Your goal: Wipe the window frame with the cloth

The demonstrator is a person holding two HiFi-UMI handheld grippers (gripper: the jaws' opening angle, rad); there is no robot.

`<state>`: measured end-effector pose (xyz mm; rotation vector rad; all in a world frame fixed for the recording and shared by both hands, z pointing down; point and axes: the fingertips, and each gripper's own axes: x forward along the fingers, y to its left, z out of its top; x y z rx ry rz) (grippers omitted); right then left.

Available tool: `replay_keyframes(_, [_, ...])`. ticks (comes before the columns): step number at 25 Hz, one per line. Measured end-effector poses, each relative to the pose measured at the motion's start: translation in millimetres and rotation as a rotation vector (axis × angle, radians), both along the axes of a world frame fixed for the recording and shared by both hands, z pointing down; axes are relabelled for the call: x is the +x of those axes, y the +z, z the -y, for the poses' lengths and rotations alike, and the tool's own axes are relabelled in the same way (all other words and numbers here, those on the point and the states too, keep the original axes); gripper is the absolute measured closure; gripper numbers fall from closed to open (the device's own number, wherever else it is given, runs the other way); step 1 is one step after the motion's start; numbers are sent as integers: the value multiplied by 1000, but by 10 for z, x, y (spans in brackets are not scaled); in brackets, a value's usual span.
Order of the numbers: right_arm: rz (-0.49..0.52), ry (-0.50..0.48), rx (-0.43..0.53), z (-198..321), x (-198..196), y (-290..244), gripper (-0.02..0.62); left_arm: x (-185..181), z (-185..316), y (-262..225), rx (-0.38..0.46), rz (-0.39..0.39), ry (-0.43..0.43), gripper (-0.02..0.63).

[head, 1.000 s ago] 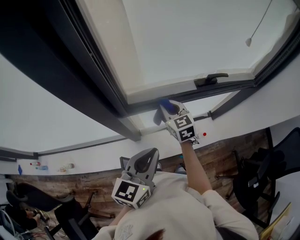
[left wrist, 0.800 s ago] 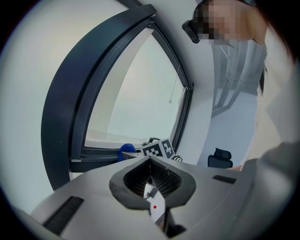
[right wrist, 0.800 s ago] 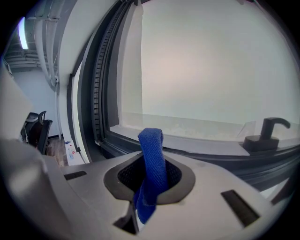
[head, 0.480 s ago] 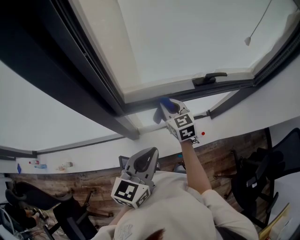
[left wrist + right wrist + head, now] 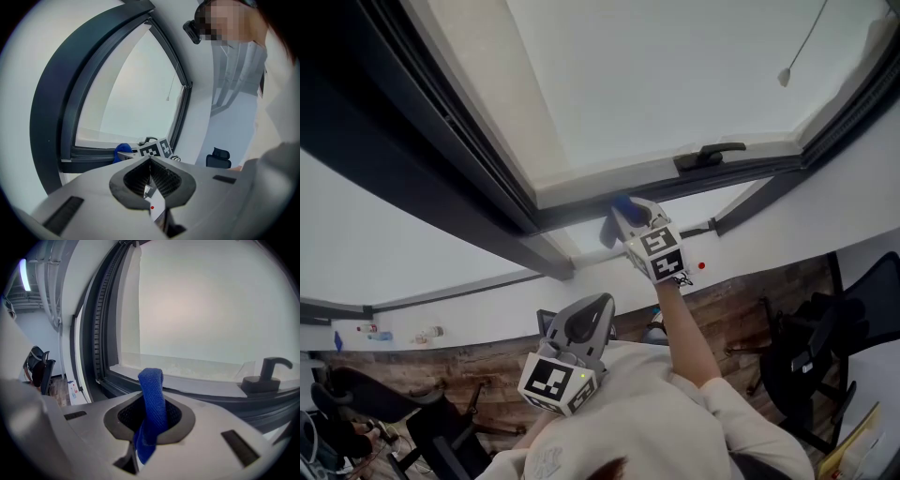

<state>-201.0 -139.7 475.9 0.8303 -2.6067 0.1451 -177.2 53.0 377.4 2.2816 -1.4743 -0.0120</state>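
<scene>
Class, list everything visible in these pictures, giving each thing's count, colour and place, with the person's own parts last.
window frame: one, dark grey, running across the head view
window handle: one, black, on the frame's lower rail
cloth: one, blue, pinched in the right tongs, up at the frame
cord pull: one, white, hanging at the window's top right
office chair: at least one, black, low at the head view's right
right tongs: one, grey, shut on the cloth
left tongs: one, grey, shut, empty, near the chest
sleeve: cream, bottom of the head view
</scene>
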Motion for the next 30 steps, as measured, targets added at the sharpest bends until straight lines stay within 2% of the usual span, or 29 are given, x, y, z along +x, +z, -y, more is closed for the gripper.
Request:
replay_keyframes(5, [-21,-45,1,-16,15,0,546,227,26,-31,5,-1,-13,597])
replay_keyframes(13, [-21,-89,-22,43,180,-3,546,795,18,-79,-14,-22,-56,597])
replay_keyframes(18, [6,-105,-7,107,291,-19,546,902,10,76,-40,-20,-118,597])
replay_keyframes(23, [27,-100,-16,158,375,-23,546,988,38,49,-28,-14,-124,597])
replay_keyframes(30, [52,-68,-12,192,427,-52,546,816,44,-47,-4,11,-156,597])
